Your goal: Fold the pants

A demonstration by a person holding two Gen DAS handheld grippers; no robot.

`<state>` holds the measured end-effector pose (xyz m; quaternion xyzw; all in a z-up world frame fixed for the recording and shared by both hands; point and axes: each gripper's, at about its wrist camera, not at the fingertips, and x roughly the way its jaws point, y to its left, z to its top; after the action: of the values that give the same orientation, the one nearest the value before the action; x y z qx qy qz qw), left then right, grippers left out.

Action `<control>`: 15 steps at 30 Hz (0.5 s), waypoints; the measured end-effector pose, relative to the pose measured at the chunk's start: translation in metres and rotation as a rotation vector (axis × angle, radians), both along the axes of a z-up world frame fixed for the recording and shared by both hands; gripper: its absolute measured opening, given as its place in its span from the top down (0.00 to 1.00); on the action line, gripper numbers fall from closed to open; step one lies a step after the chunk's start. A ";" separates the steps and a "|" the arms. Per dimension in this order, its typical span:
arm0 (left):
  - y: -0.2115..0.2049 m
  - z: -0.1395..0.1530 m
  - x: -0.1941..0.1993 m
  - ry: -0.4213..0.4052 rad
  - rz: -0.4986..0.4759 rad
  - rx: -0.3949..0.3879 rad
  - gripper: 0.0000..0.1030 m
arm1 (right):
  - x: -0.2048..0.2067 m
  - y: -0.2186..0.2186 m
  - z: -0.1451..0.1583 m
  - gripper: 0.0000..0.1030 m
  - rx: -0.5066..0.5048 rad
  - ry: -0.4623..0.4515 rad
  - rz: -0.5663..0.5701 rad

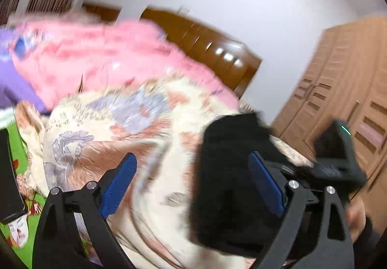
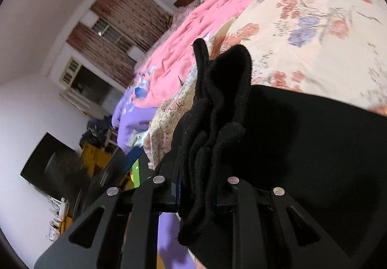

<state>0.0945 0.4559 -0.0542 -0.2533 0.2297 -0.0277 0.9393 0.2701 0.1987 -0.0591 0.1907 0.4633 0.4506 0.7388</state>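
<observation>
The right hand-held gripper (image 2: 198,192) pinches bunched black pants (image 2: 290,143) above the floral quilt (image 2: 314,34). The left hand-held gripper (image 1: 193,184) is spread wide, pants just inside its right finger.

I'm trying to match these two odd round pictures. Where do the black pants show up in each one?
Left wrist view: the black pants hang at lower right, just inside the open jaws' right blue pad.
Right wrist view: the black pants fill the lower middle and right, their bunched edge pinched in the shut jaws.
Shared landmark: the pink blanket behind the floral quilt.
</observation>
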 end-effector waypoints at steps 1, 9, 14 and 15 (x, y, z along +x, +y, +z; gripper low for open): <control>0.008 -0.003 0.009 0.025 -0.008 -0.039 0.09 | -0.007 -0.011 0.002 0.82 0.025 -0.007 -0.003; 0.107 -0.074 0.041 0.351 0.396 -0.147 0.19 | -0.044 -0.109 0.011 0.82 0.059 -0.068 -0.084; 0.064 -0.030 0.043 0.452 0.711 0.212 0.04 | -0.061 -0.171 0.007 0.82 0.074 -0.081 -0.172; 0.053 -0.022 0.038 0.454 0.754 0.221 0.04 | -0.063 -0.181 0.002 0.82 0.068 -0.076 -0.192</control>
<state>0.1329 0.5093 -0.0761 -0.2173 0.3230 0.3973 0.8310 0.2076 0.0179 -0.0568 0.2420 0.3991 0.4001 0.7887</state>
